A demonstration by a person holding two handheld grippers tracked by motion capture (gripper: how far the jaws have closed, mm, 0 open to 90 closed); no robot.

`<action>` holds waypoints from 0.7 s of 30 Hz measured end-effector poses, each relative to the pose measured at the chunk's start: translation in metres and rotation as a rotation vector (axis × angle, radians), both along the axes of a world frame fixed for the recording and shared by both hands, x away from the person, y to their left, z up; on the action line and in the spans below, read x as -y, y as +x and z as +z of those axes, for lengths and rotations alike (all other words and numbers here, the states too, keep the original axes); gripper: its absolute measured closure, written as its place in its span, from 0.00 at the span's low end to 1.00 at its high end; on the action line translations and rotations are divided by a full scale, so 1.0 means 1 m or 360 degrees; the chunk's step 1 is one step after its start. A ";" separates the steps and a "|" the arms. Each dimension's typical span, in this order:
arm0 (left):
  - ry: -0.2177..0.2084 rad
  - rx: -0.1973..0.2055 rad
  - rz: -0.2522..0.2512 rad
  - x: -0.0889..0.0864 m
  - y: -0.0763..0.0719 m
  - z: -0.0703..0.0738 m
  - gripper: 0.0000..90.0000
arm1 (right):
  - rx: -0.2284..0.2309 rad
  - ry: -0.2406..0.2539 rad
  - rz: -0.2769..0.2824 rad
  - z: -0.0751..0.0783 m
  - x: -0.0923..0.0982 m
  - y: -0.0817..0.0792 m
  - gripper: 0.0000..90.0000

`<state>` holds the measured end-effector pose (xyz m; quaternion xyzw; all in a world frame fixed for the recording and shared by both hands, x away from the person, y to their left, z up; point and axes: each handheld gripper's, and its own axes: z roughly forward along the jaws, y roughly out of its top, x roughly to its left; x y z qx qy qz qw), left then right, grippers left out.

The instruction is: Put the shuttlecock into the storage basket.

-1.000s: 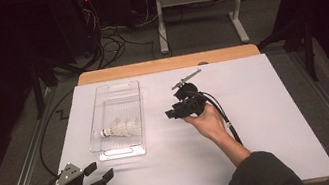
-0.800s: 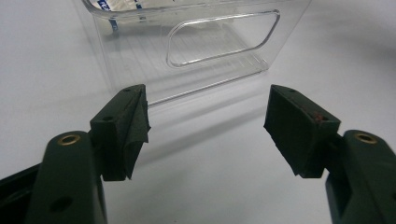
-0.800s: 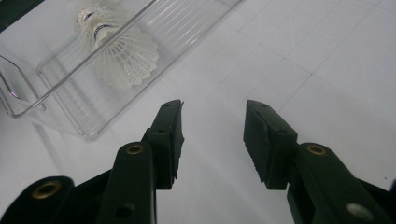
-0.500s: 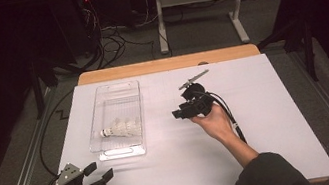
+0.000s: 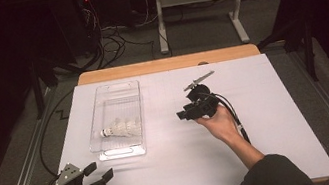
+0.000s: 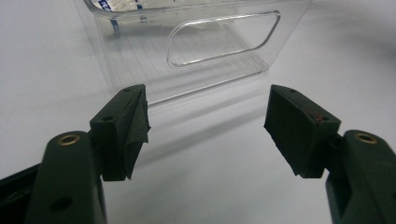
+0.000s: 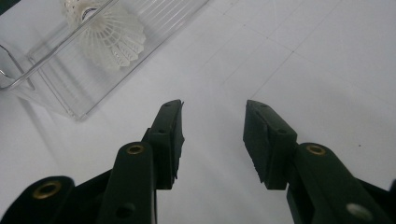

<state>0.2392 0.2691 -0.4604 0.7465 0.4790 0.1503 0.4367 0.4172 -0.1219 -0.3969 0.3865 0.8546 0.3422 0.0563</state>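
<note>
A clear plastic bin (image 5: 113, 93) lies on the white table, left of centre, with white shuttlecocks (image 5: 120, 128) stacked on their side in its near half. My left gripper (image 5: 99, 171) rests at the table's front left corner, open and empty, its jaws facing the bin's near handle end (image 6: 219, 32). My right gripper (image 5: 183, 114) is held above the table to the right of the bin, pointing left toward it, jaws apart with nothing between them. In the right gripper view the shuttlecocks (image 7: 109, 37) show through the bin's wall (image 7: 56, 88), ahead and to the left of the jaws.
The white sheet (image 5: 268, 120) covers the table, with a wooden strip (image 5: 168, 64) along its far edge. Cables (image 5: 235, 121) trail from my right gripper toward the front. A table frame and floor cables (image 5: 112, 35) stand beyond the table.
My right gripper has drifted slightly right and toward the front, away from the bin. The left gripper and the shuttlecocks have stayed put.
</note>
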 end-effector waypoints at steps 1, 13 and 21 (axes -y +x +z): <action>-0.0002 0.0001 0.0001 0.000 0.000 0.000 0.35 | -0.0002 0.0001 0.0000 0.000 0.001 0.000 0.64; -0.0001 0.0001 0.0001 0.000 0.000 0.000 0.35 | 0.0004 0.0013 -0.0024 -0.001 0.011 -0.004 0.65; -0.0004 0.0001 0.0003 -0.001 -0.001 0.000 0.35 | 0.0004 0.0024 -0.0042 -0.002 0.018 -0.006 0.64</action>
